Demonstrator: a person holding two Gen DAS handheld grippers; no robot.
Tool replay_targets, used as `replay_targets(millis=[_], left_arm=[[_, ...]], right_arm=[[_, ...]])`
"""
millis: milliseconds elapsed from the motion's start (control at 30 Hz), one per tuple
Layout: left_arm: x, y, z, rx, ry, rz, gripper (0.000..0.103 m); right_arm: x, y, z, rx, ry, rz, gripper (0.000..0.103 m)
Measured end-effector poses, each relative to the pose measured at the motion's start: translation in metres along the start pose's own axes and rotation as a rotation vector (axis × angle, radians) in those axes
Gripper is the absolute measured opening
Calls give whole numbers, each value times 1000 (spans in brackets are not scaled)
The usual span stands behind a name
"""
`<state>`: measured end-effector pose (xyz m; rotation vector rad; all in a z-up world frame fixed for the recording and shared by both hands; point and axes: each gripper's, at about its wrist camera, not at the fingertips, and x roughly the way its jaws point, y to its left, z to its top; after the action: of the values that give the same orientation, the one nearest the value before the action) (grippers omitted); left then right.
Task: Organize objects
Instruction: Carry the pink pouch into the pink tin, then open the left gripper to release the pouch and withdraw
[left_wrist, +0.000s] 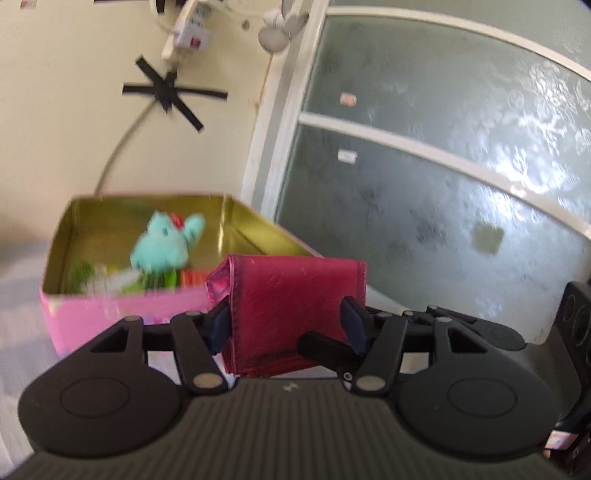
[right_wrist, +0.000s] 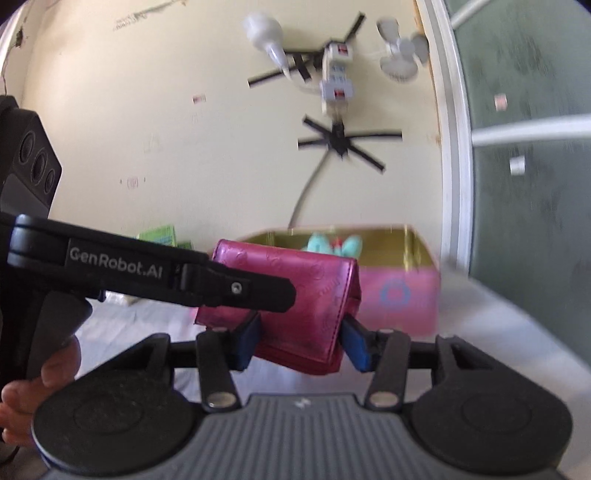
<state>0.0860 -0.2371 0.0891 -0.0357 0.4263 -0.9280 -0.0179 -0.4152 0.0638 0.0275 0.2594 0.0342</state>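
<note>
A shiny magenta wallet (left_wrist: 291, 295) (right_wrist: 321, 295) hangs in the air, gripped from two sides. My left gripper (left_wrist: 286, 321) is shut on its lower part, a blue pad against each side. My right gripper (right_wrist: 303, 343) is shut on the same wallet's lower corner. In the right wrist view, a black finger (right_wrist: 236, 288) of the left gripper crosses the wallet's front. Behind the wallet stands an open pink tin box (left_wrist: 110, 314) (right_wrist: 399, 295) with a gold inside. A teal plush toy (left_wrist: 162, 243) (right_wrist: 332, 243) and small colourful items lie in it.
The box stands on a white cloth (left_wrist: 22, 314) against a cream wall. A frosted window (left_wrist: 443, 184) is on the right. A green carton (right_wrist: 159, 236) stands by the wall on the left. A hand (right_wrist: 37, 384) holds the left gripper's handle.
</note>
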Motion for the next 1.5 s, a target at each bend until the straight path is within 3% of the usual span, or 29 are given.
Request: replay_targets(millis=[200, 567, 667, 767, 867, 1167, 1267, 1500], left_arm=[[41, 14, 28, -37, -4, 57, 62], [104, 31, 42, -41, 70, 175, 67], [107, 35, 43, -60, 73, 191, 69], [100, 36, 41, -69, 68, 198, 69], [88, 35, 37, -44, 57, 231, 69], [40, 43, 11, -40, 60, 326, 70], [20, 49, 0, -32, 57, 372, 76], [-23, 66, -25, -51, 60, 456, 77]], right_arm=[[52, -10, 28, -27, -51, -50, 47], [124, -34, 24, -29, 31, -140, 42], [146, -36, 23, -65, 62, -238, 41], [160, -43, 21, -52, 63, -330, 42], [153, -49, 19, -3, 42, -337, 43], [113, -27, 19, 105, -22, -253, 49], [103, -15, 16, 132, -33, -231, 49], [77, 23, 5, 175, -46, -160, 50]])
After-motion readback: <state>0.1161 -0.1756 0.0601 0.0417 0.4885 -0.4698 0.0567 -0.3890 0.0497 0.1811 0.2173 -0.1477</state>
